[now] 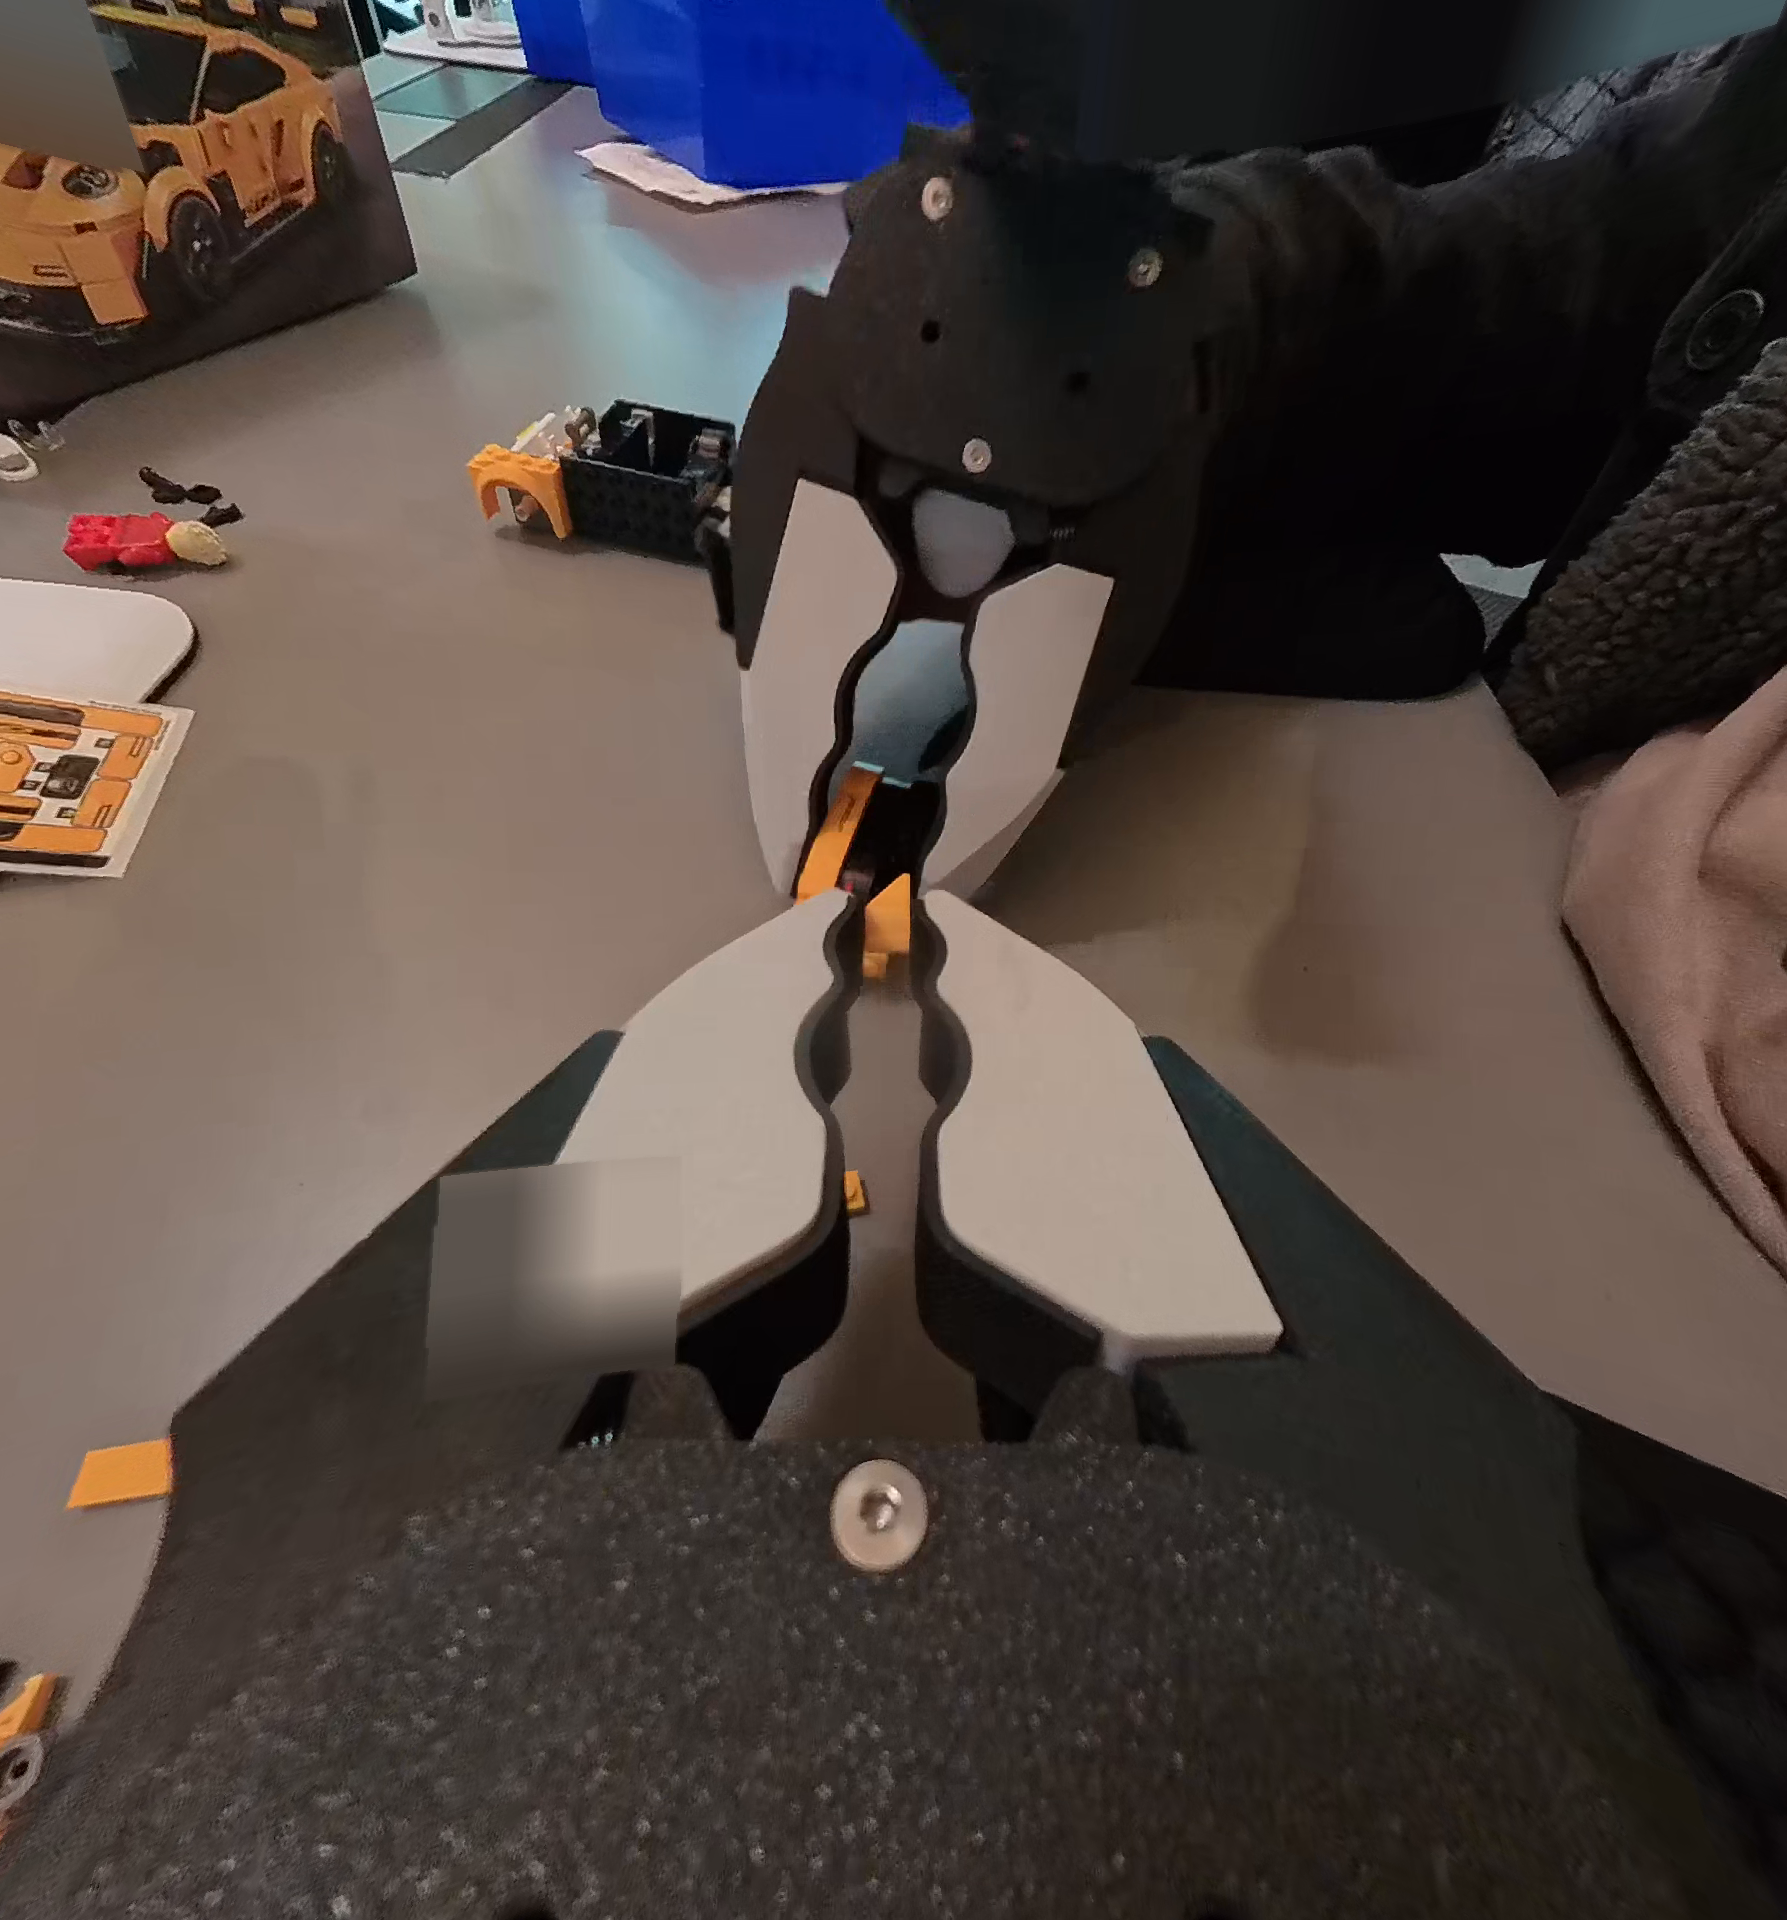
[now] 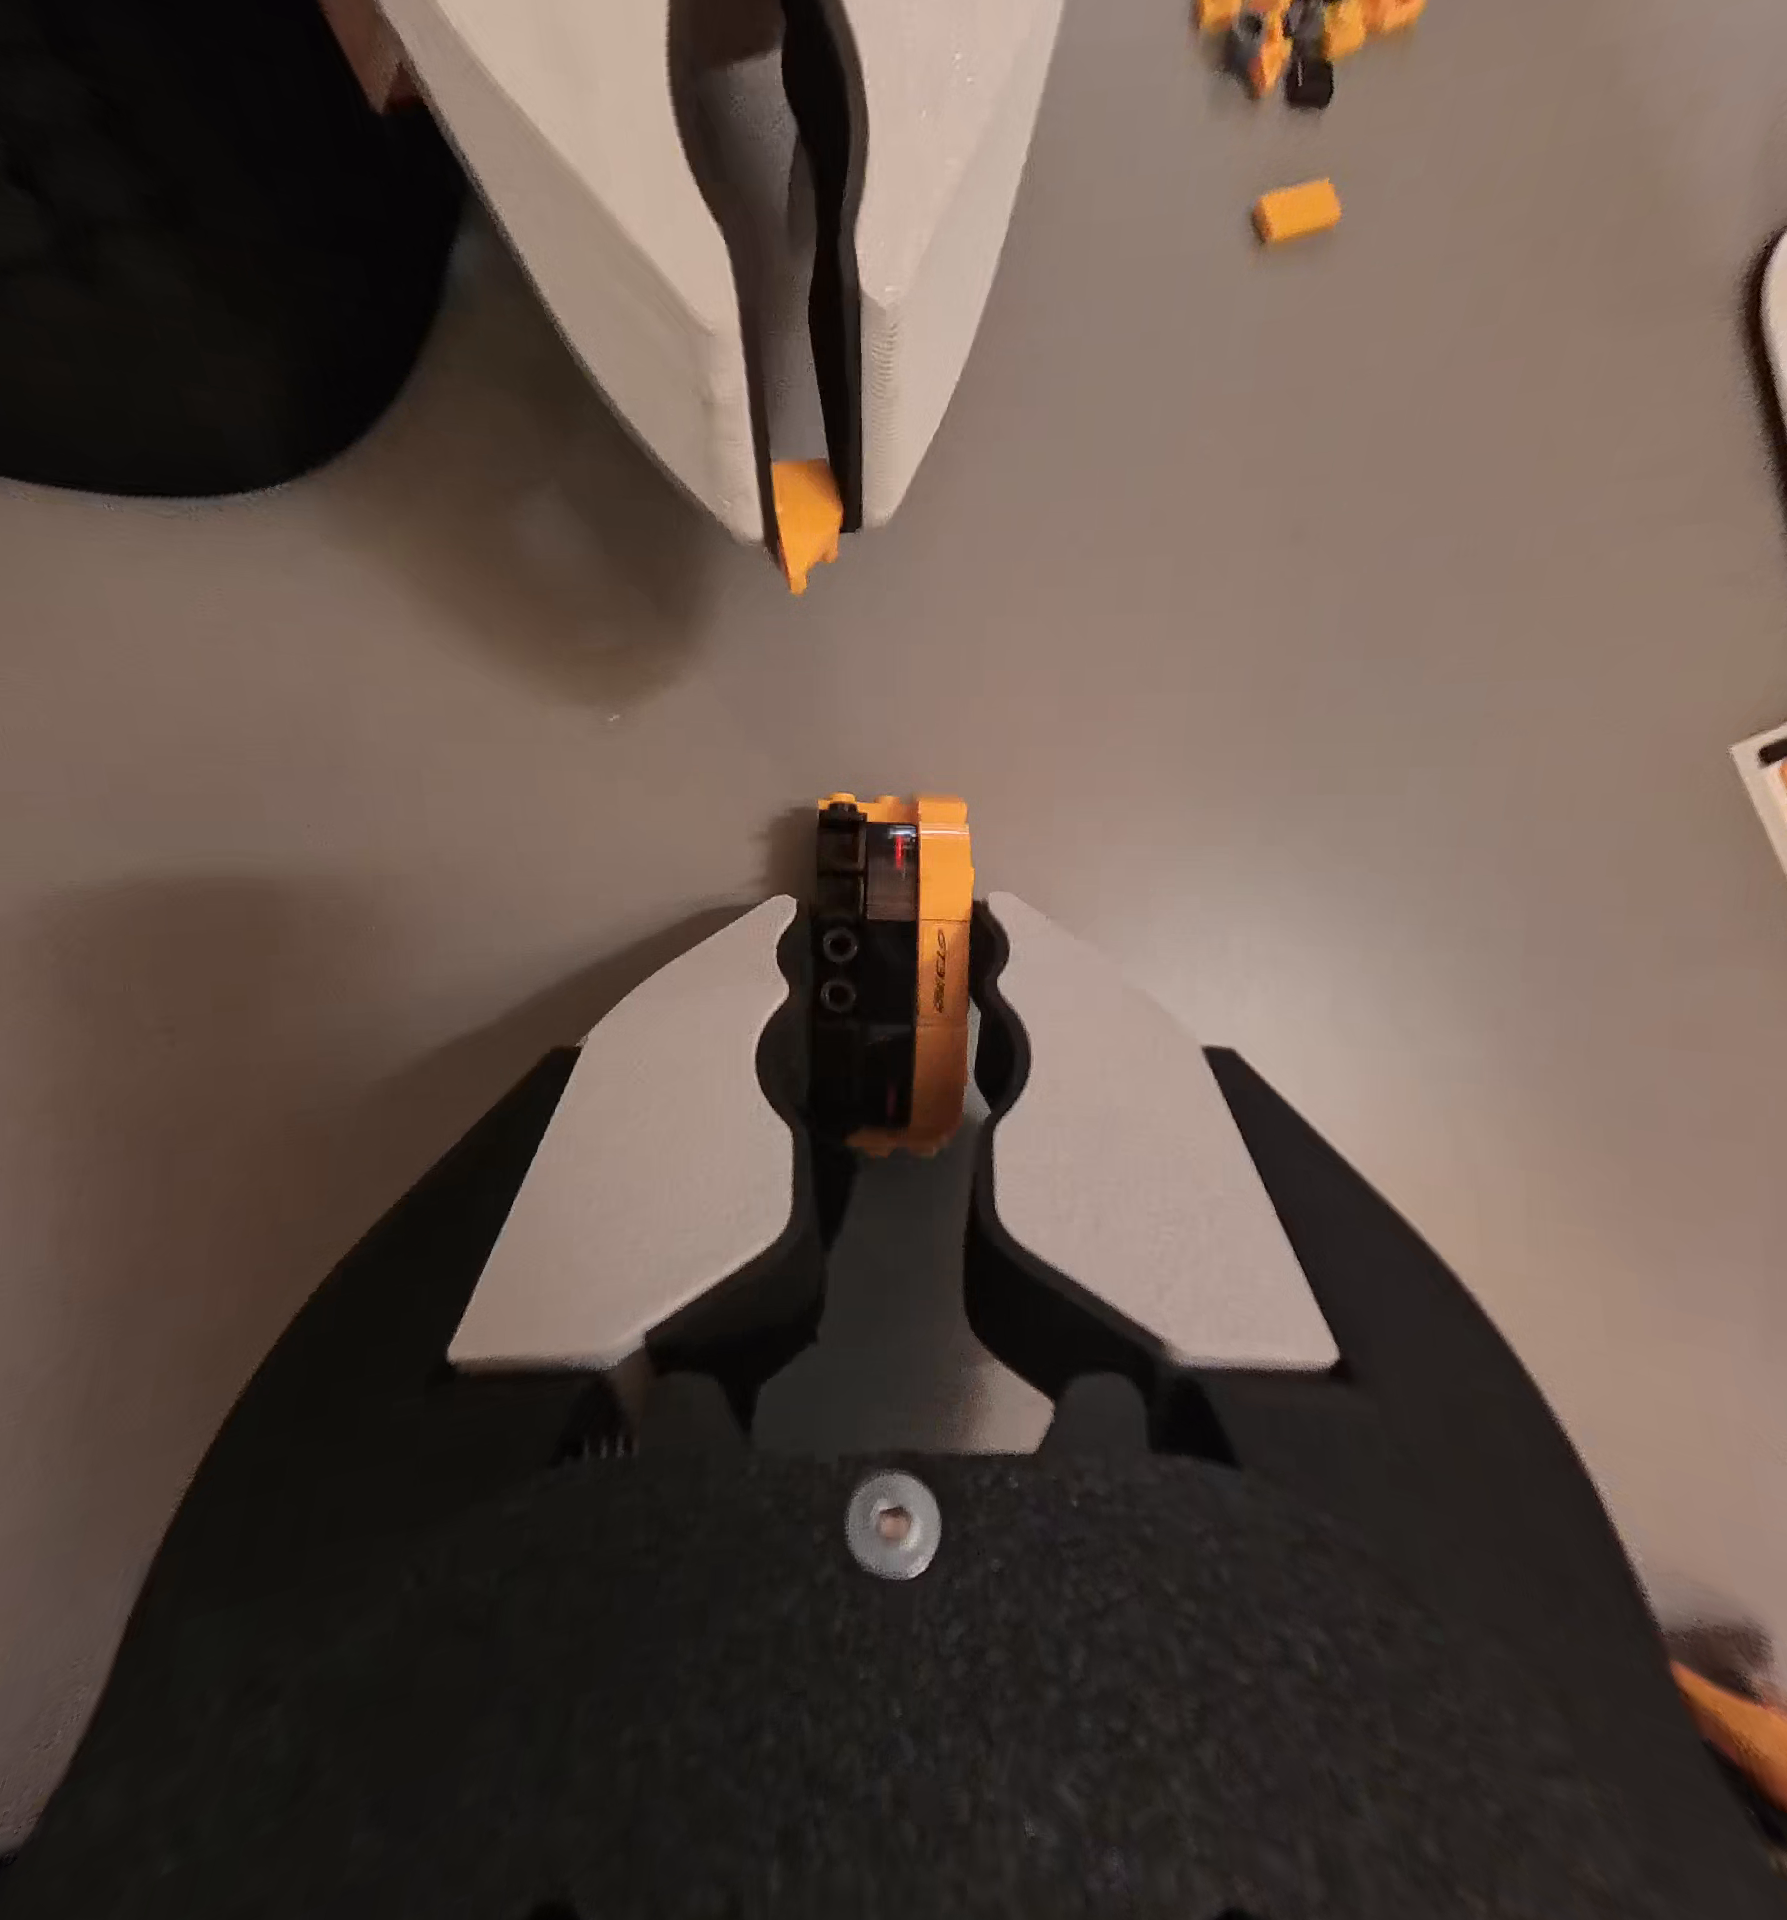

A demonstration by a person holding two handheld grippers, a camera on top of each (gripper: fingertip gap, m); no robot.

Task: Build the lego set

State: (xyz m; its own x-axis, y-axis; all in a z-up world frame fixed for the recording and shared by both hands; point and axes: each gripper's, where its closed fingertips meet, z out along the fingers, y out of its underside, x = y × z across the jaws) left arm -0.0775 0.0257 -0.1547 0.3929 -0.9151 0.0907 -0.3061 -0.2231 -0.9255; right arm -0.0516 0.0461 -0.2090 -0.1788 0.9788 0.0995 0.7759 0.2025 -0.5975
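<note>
The small orange piece (image 2: pixel 804 520) in the left hand-held gripper (image 2: pixel 811 540) is mostly hidden between the two fingers; only its tip sticks out. In the left wrist view, the orange and black block (image 1: pixel 853 831) just past that piece is half covered by the fingers of the right hand-held gripper (image 1: pixel 868 883). Far to the left of the block, the box with the yellow car (image 1: pixel 141 187) is cut off by the picture's edge. So is the sticker sheet (image 1: pixel 37 774). The tiny dark bits (image 1: pixel 188 494) near the red figure (image 1: pixel 136 540) are too small to tell.
</note>
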